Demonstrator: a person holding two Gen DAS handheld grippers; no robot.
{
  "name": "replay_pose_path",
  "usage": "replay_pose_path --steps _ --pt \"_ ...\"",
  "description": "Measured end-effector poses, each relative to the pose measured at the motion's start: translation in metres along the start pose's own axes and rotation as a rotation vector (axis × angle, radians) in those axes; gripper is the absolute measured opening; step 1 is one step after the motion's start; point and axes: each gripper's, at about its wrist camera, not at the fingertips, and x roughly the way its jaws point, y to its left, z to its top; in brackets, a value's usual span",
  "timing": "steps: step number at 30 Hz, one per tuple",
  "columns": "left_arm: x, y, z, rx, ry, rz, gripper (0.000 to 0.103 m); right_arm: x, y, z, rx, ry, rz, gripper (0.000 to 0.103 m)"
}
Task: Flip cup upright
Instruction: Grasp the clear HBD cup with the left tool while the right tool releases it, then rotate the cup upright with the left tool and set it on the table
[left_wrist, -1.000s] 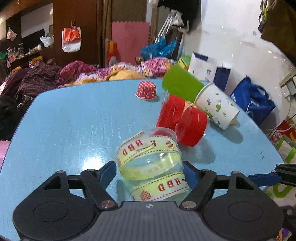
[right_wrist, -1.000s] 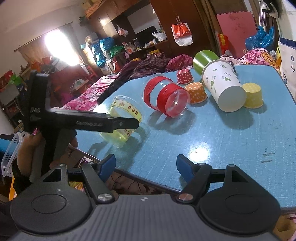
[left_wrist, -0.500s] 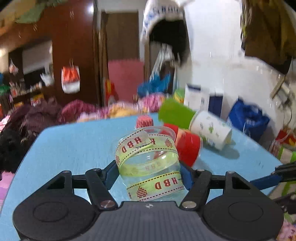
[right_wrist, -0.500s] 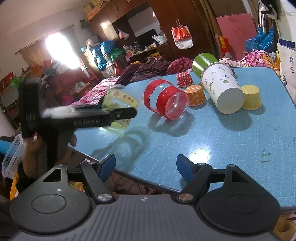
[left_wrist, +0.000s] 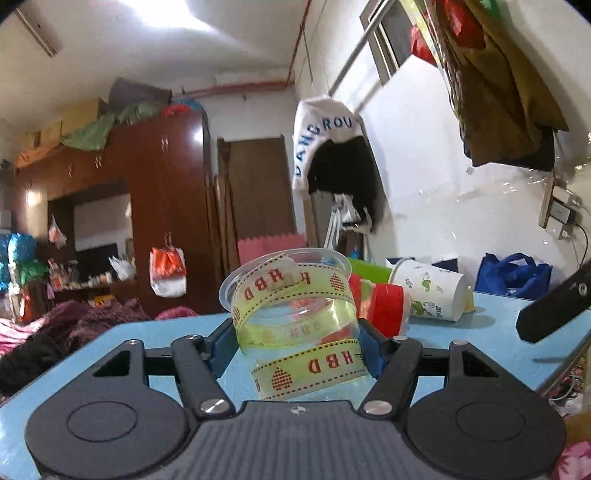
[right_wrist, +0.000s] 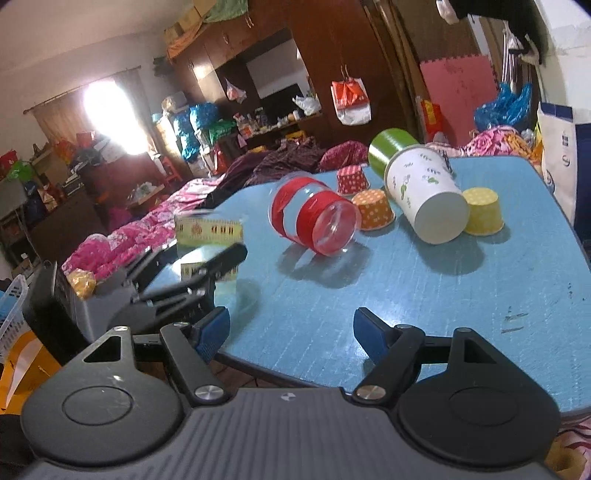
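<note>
My left gripper (left_wrist: 297, 349) is shut on a clear plastic cup (left_wrist: 295, 321) wrapped in yellow "HBD" ribbon. The cup stands nearly upright between the blue pads, mouth up, low over the blue table (left_wrist: 461, 325). In the right wrist view the same cup (right_wrist: 208, 243) is blurred at the table's left edge, held by the left gripper (right_wrist: 221, 266). My right gripper (right_wrist: 291, 332) is open and empty at the table's near edge.
On the table (right_wrist: 406, 288) lie a clear cup with red bands (right_wrist: 314, 221), a white printed paper cup (right_wrist: 424, 199) and a green cup (right_wrist: 389, 147). Small dotted cups stand upside down: red (right_wrist: 352, 179), orange (right_wrist: 373, 208), yellow (right_wrist: 482, 210).
The left gripper has tilted upward with the ribbon cup, turning it from lying on its side to nearly upright. The right gripper has barely moved.
</note>
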Motion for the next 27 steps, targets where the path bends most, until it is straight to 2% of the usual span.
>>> replay_pose_path --steps 2,6,9,14,19,21,23,27 --pt "-0.006 0.001 0.000 0.003 -0.013 -0.009 0.070 0.000 0.001 -0.001 -0.009 -0.007 -0.015 0.081" --pt "-0.017 -0.002 0.000 0.023 -0.034 -0.011 0.071 0.002 0.003 -0.002 -0.019 -0.013 -0.028 0.084" --pt "-0.022 -0.003 -0.003 0.037 -0.041 -0.012 0.071 0.003 0.005 -0.003 -0.021 -0.020 -0.030 0.095" --pt "-0.022 -0.003 -0.009 0.043 -0.011 -0.033 0.071 0.002 0.008 -0.005 -0.030 -0.023 -0.031 0.095" --pt "-0.023 0.001 -0.007 0.036 -0.015 -0.037 0.071 0.002 0.008 -0.006 -0.034 -0.019 -0.031 0.095" --pt "-0.024 0.002 -0.006 0.033 -0.024 -0.044 0.077 0.002 0.009 -0.006 -0.034 -0.018 -0.029 0.095" --pt "-0.028 0.005 -0.007 0.035 -0.039 -0.058 0.092 0.002 0.009 -0.006 -0.035 -0.019 -0.028 0.095" --pt "-0.029 0.005 -0.003 0.032 -0.034 -0.089 0.095 0.002 0.009 -0.005 -0.031 -0.022 -0.025 0.096"
